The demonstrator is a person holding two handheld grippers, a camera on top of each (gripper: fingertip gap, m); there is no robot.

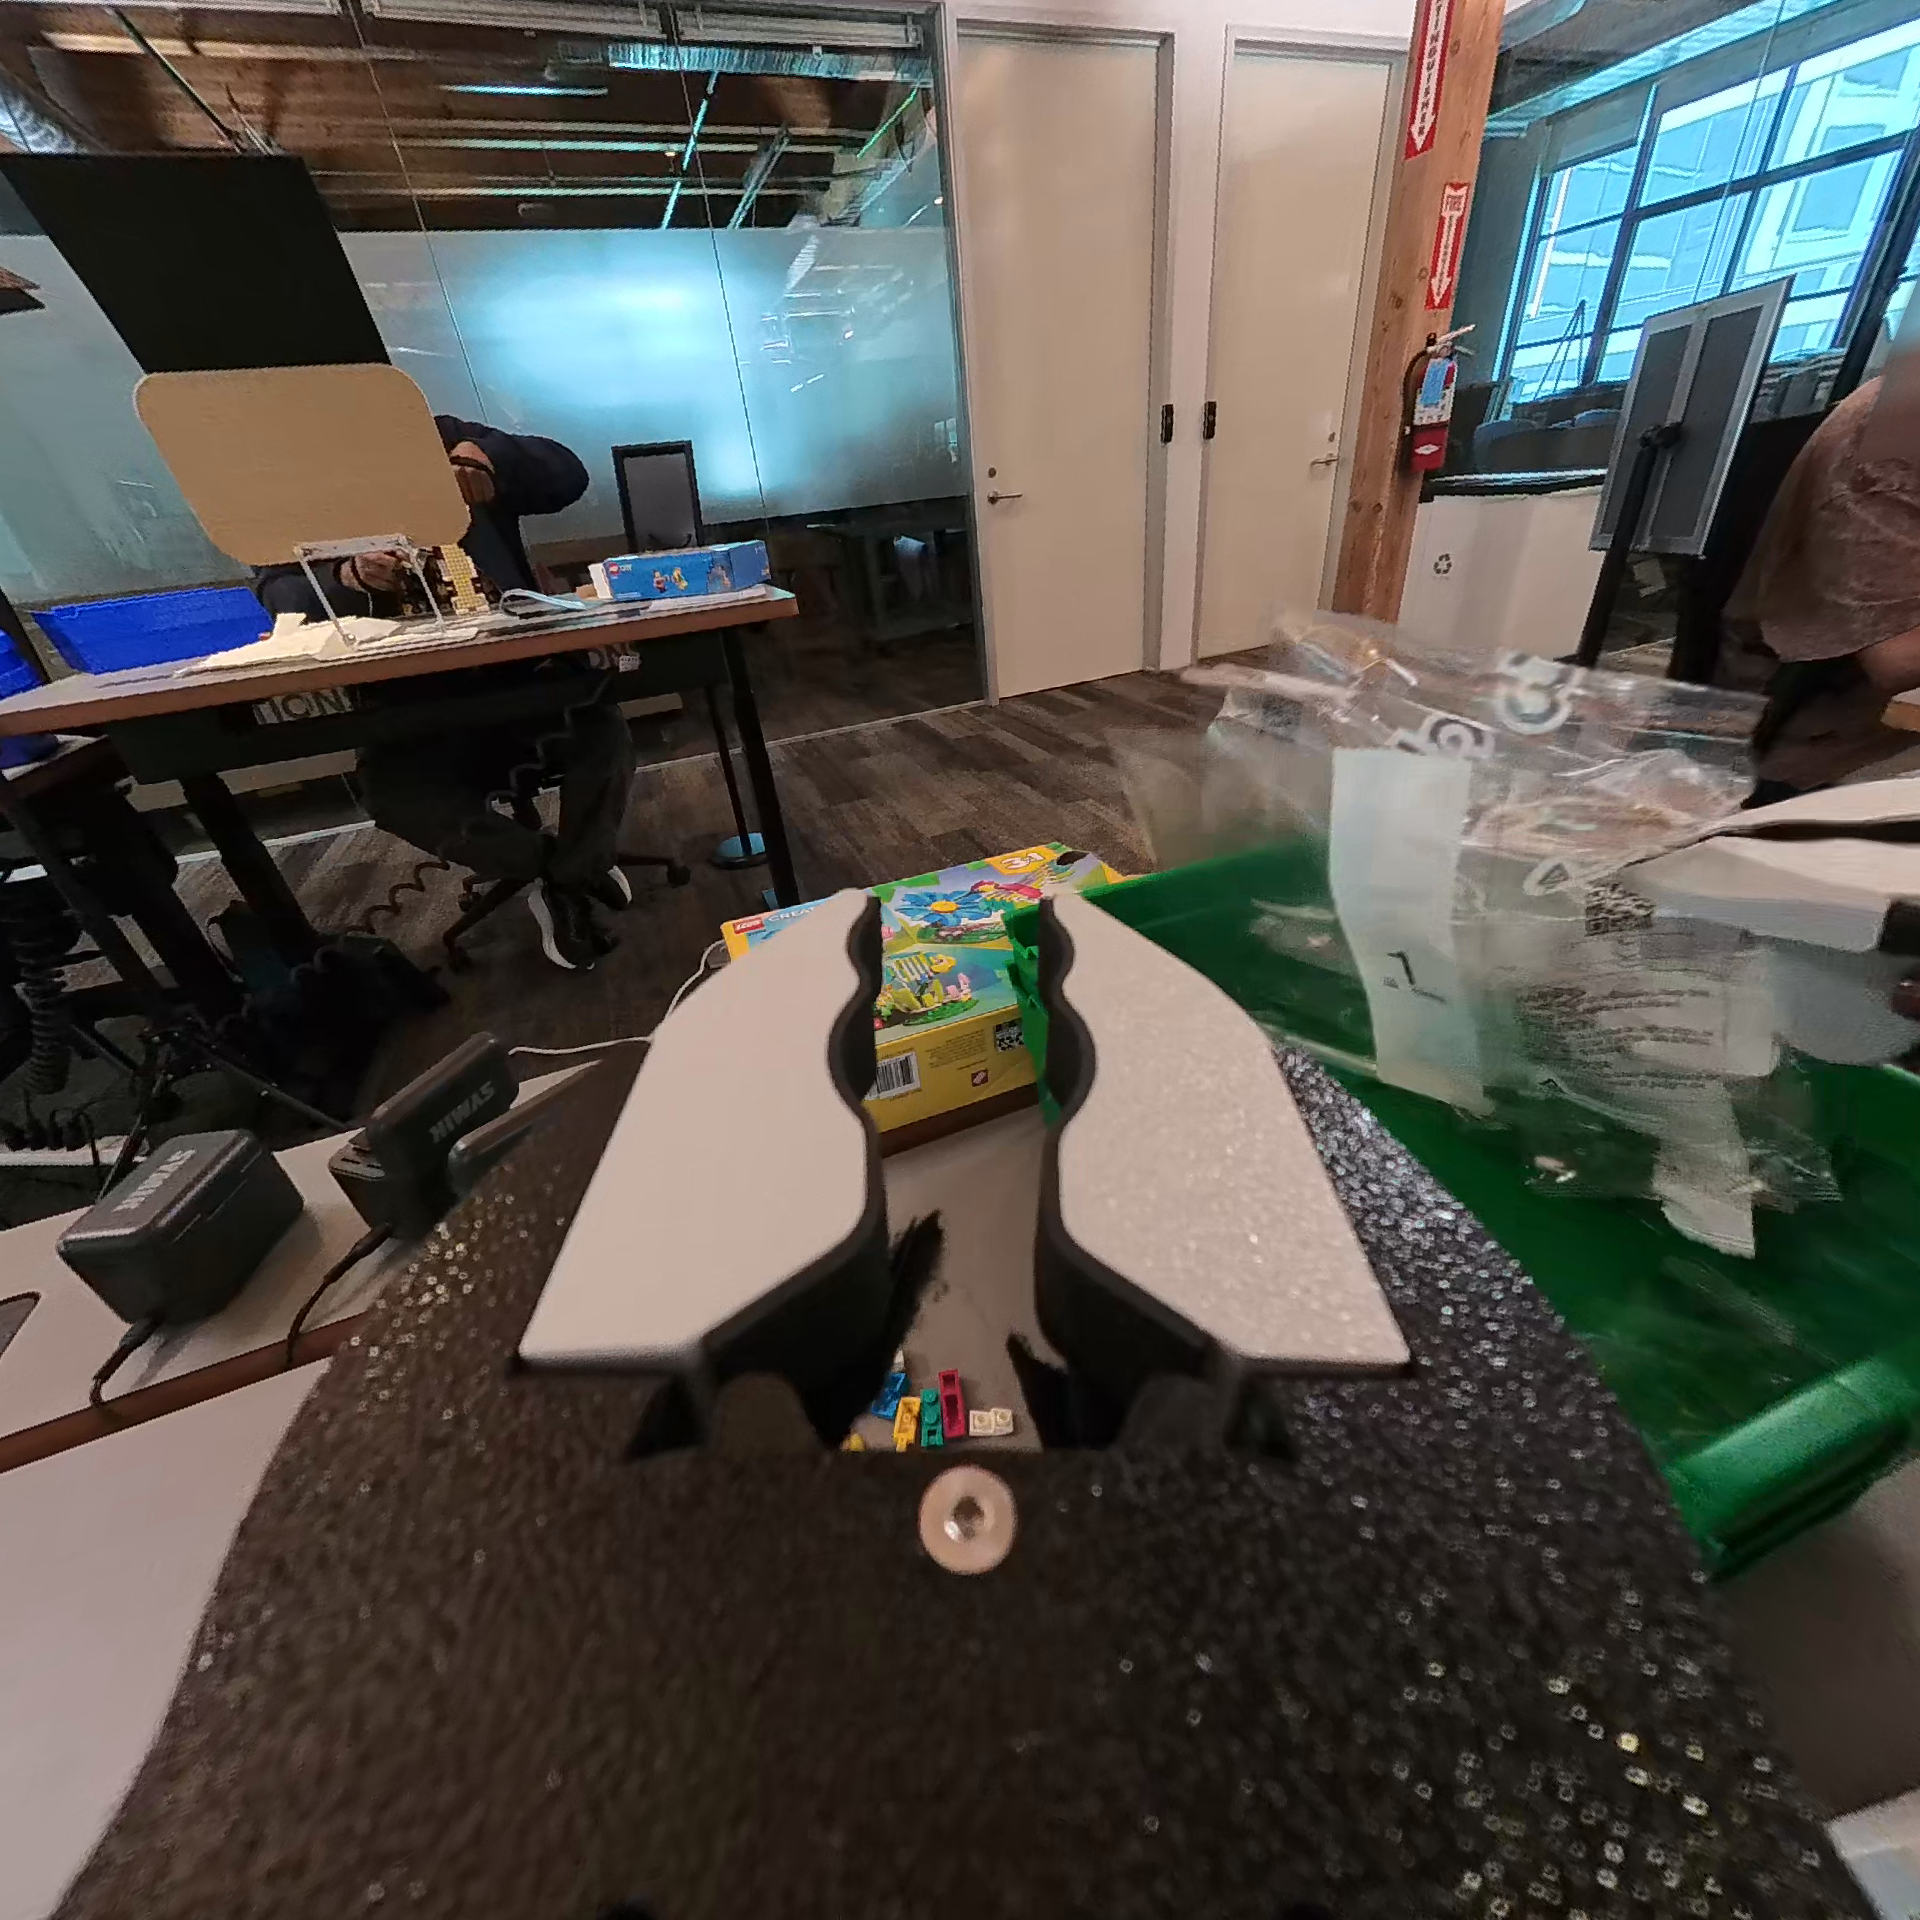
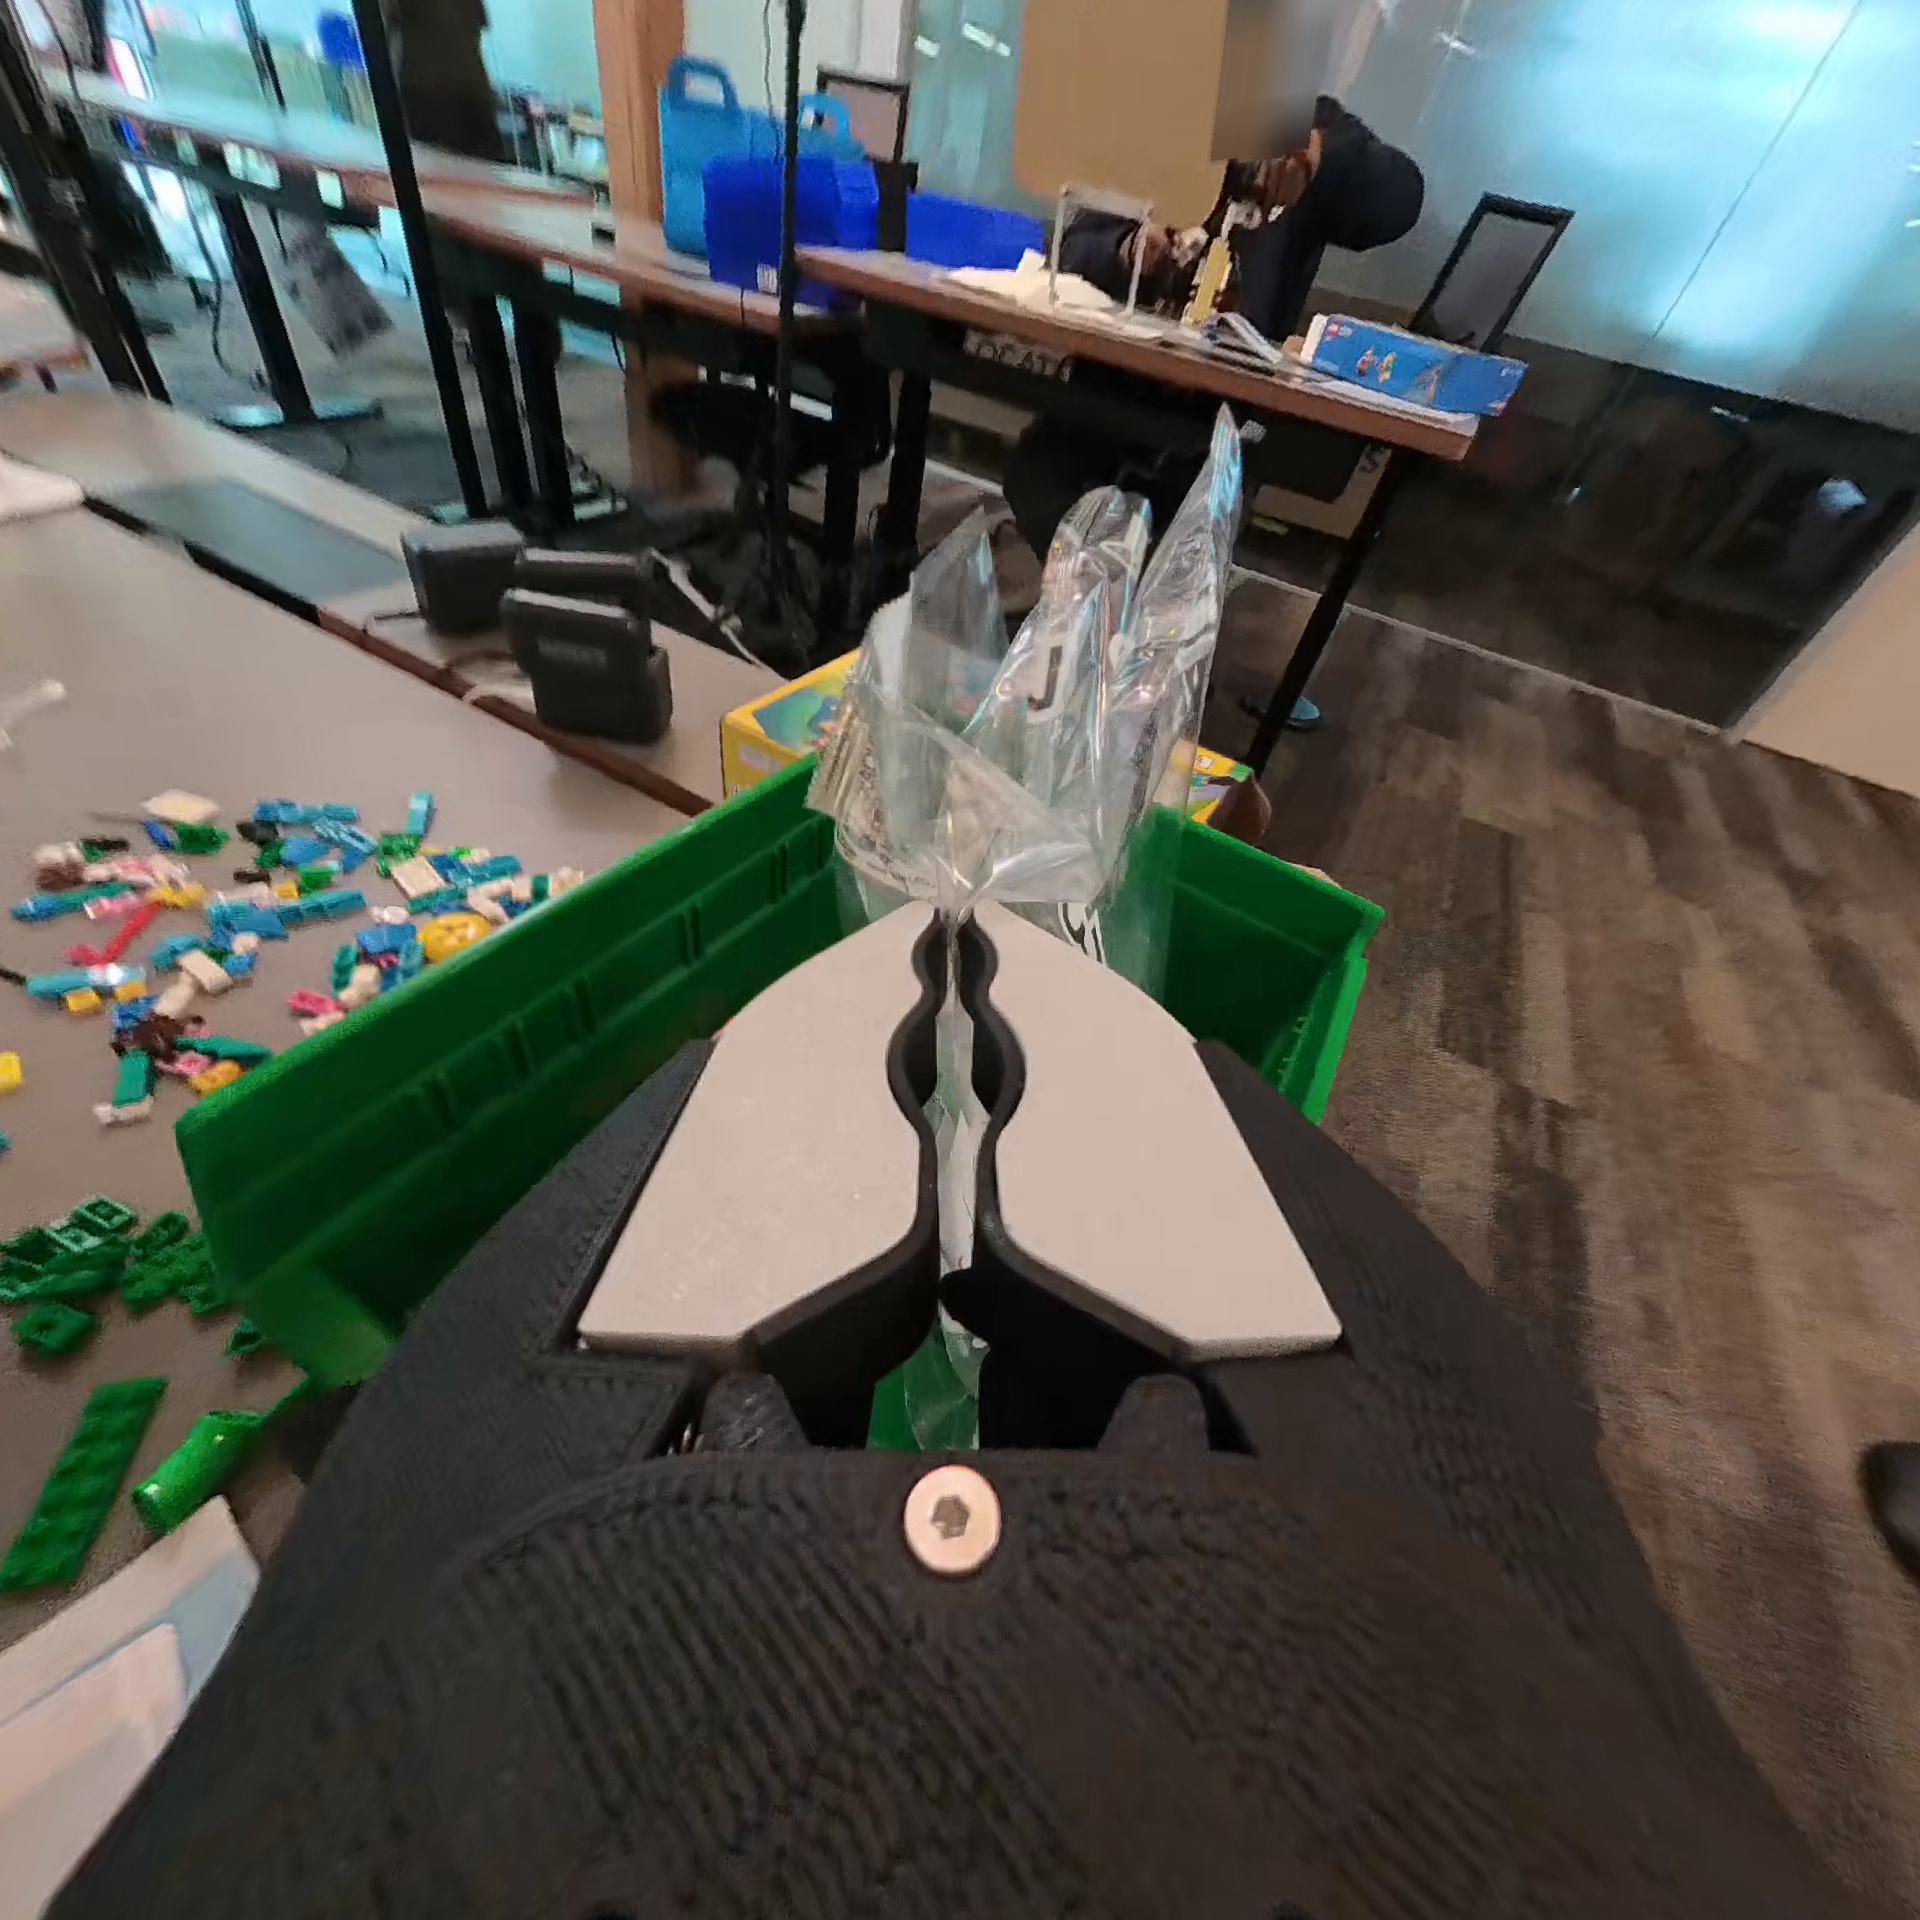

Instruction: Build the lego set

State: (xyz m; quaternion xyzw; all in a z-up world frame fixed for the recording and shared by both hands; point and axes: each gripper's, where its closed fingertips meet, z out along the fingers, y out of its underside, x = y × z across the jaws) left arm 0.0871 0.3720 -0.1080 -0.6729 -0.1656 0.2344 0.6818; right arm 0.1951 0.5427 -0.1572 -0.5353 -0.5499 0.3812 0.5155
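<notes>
My right gripper (image 2: 952, 927) is shut on an empty clear plastic bag (image 2: 997, 748) and holds it up over a green bin (image 2: 520, 1039). The bag's film runs down between the pads. The left wrist view shows the same bag (image 1: 1507, 883) blurred above the bin (image 1: 1621, 1340), with the right gripper's finger (image 1: 1787, 873) at the right edge. My left gripper (image 1: 956, 914) is open with nothing between its fingers, left of the bin. Loose coloured bricks (image 2: 260, 914) and green pieces (image 2: 94, 1257) lie on the grey table (image 2: 260, 686). A few small bricks (image 1: 935, 1418) show under my left gripper.
A yellow lego box (image 1: 935, 997) stands beyond the bin at the table's far edge; it also shows in the right wrist view (image 2: 769, 727). Black chargers (image 1: 177, 1226) sit at the left. A person works at another desk (image 1: 416, 665) behind. Another person's arm (image 1: 1849, 540) is at the far right. Across from one pair of fingers to the other is roughly 20 cm.
</notes>
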